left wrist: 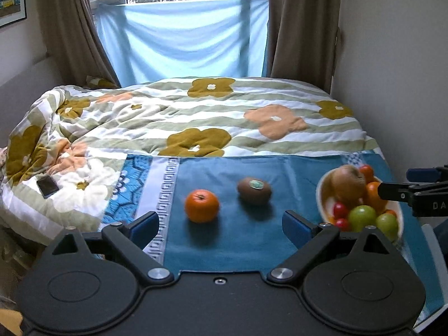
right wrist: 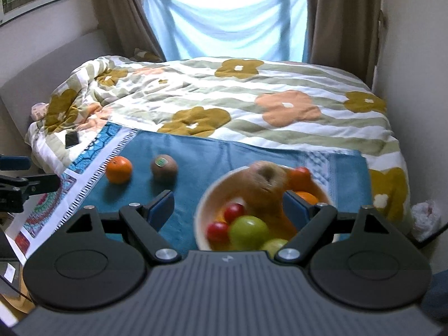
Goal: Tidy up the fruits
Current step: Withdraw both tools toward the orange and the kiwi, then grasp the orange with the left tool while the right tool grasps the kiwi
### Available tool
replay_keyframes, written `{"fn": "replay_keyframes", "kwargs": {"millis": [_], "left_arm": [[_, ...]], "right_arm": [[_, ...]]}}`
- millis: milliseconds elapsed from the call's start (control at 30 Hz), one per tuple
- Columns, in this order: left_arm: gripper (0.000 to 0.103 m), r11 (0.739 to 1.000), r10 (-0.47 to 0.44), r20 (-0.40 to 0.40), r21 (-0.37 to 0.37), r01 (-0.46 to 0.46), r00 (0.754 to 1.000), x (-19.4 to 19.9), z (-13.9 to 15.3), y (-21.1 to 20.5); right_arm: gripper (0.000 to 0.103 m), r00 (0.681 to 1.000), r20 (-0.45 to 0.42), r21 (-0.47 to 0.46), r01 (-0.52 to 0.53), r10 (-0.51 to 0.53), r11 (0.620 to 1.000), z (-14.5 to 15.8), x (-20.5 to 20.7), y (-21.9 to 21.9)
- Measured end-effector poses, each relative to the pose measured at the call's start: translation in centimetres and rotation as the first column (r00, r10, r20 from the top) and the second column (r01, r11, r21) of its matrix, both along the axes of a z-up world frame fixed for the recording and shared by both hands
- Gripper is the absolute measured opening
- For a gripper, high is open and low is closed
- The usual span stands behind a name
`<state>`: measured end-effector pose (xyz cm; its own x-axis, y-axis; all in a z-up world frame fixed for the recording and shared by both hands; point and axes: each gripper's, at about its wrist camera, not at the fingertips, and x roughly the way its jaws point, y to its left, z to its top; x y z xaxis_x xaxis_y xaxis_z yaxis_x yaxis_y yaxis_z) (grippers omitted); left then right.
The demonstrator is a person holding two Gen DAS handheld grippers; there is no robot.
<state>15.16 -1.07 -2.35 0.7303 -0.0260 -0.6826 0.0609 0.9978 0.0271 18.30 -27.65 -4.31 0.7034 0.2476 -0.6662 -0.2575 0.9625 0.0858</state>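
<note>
An orange (left wrist: 201,205) and a brown kiwi (left wrist: 254,191) with a sticker lie on the blue cloth (left wrist: 224,249); both also show in the right wrist view, the orange (right wrist: 118,169) and the kiwi (right wrist: 164,168). A white bowl (left wrist: 321,196) at the right holds a large brown fruit (left wrist: 347,186), green fruits, small red ones and oranges. My left gripper (left wrist: 221,225) is open and empty, just short of the orange and kiwi. My right gripper (right wrist: 229,208) is open above the bowl (right wrist: 202,210), with the brown fruit (right wrist: 261,184) between its fingers, not gripped.
The cloth lies on a bed with a flowered quilt (left wrist: 196,117). A dark phone (left wrist: 47,186) lies on the quilt at the left. A wall runs close along the right side. Curtains and a light blue sheet (left wrist: 182,39) hang at the window behind.
</note>
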Motion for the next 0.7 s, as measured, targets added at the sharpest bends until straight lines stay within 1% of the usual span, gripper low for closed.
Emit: {"fn": "replay_keyframes", "kwargs": {"millis": [133, 333, 467, 700], "left_arm": [[0.097, 0.999, -0.051, -0.027, 0.013, 0.052, 0.998, 2.2, -0.7, 2.5], [0.097, 0.986, -0.158, -0.069, 0.041, 0.161, 0.985, 6.2, -2.6, 5.6], [0.097, 0.972, -0.227, -0.104, 0.030, 0.231, 0.968, 8.9, -4.5, 7.2], [0.097, 0.944, -0.325, -0.159, 0.009, 0.331, 0.932, 12.6, -7.4, 7.9]], "right_arm": [[0.099, 1.000, -0.014, -0.012, -0.009, 0.009, 1.000, -0.1, 1.4, 3.0], [0.099, 0.998, -0.055, -0.027, 0.020, -0.021, 0.999, -1.4, 4.6, 7.8], [0.099, 0.995, -0.078, -0.041, 0.059, -0.062, 0.997, -2.7, 6.6, 10.3], [0.099, 0.985, -0.132, -0.025, 0.105, -0.107, 0.994, -5.7, 10.3, 13.2]]}}
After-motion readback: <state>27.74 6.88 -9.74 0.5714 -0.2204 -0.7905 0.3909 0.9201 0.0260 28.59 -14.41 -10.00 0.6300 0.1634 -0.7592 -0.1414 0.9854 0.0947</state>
